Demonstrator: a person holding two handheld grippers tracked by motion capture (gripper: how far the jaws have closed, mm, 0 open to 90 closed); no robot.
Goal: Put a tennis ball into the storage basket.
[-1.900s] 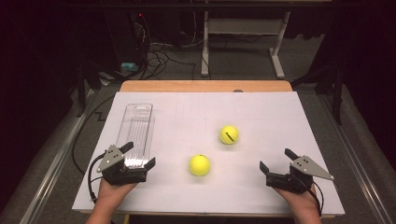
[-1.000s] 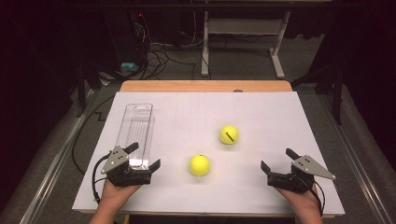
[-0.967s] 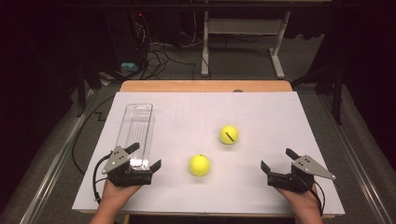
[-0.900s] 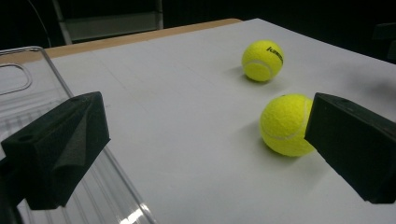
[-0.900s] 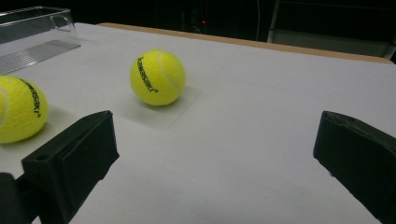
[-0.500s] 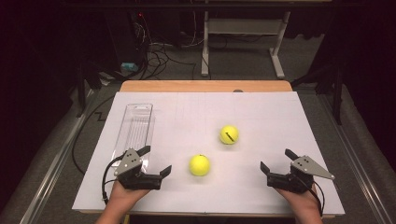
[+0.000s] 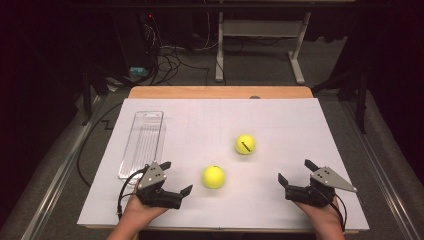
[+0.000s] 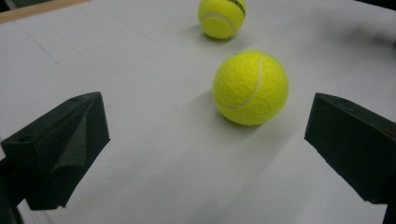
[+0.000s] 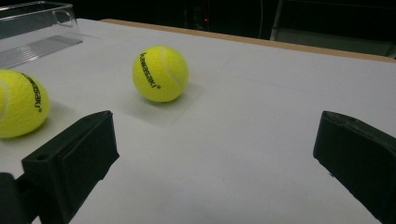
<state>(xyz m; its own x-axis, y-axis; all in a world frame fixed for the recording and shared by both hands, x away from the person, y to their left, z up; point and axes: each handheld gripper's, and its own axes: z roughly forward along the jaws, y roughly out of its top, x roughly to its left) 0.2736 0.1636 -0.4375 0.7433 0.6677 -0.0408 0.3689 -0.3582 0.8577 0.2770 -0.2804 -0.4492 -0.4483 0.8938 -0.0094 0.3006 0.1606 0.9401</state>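
Two yellow tennis balls lay on the white sheet that covered the table (image 7: 280,120). The near ball (image 7: 213,177) sat toward the front of the sheet, just beside the left claw (image 7: 176,178), which a hand (image 7: 142,212) held low over the sheet with its jaws spread wide and nothing between them. In the left gripper view the same near ball (image 8: 250,87) lay on the sheet ahead of the two black jaws, closer to the right one and touching neither. The far ball (image 7: 245,144) rested farther back and to the right, apart from the near one; in the left gripper view it appeared beyond the near ball (image 8: 221,17).

At the right front of the sheet the right claw (image 7: 295,171) was likewise released, its jaws wide apart and empty, well apart from both balls. In the right gripper view the far ball (image 9: 160,73) bore black lettering, and the near ball (image 9: 19,103) lay at the left edge.

A clear plastic tray (image 7: 142,142) lay lengthwise along the left side of the sheet, behind the left claw.
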